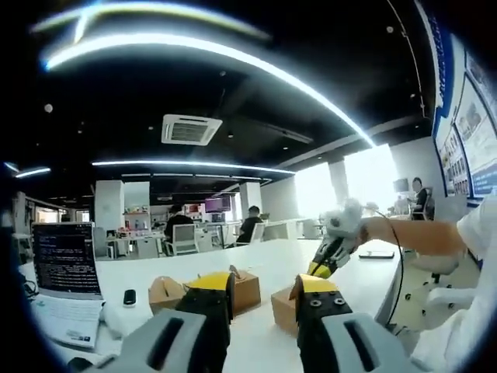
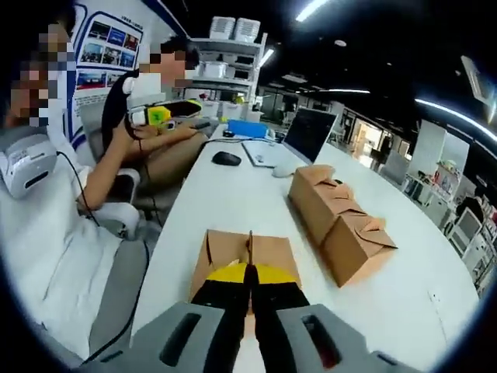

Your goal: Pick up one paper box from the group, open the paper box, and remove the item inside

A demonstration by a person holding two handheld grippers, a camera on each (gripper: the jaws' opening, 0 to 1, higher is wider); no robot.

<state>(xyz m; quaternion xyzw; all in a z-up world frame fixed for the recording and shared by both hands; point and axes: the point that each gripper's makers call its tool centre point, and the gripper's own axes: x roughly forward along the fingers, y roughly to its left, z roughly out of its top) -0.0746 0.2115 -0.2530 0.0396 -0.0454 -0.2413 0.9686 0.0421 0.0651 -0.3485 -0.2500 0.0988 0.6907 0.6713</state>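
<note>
On the desk [image 2: 233, 194] we see brown boxes [image 2: 342, 214] — our right claw [image 2: 249, 291] clenched beside one box [image 2: 248, 252], grasping nothing; our left claw [image 1: 264, 299] released above others [image 1: 245, 289]

Brown boxes [image 2: 342, 214], white table [image 2: 233, 194]

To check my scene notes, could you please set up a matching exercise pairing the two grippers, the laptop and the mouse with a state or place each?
Things:
1. left gripper
2. right gripper
3. laptop
4. mouse

States or places:
A. lies beside the laptop
B. jaws shut
C. lid raised
D. jaws apart

Pairs: 1-D, 2-B, 3-C, 4-A
</note>
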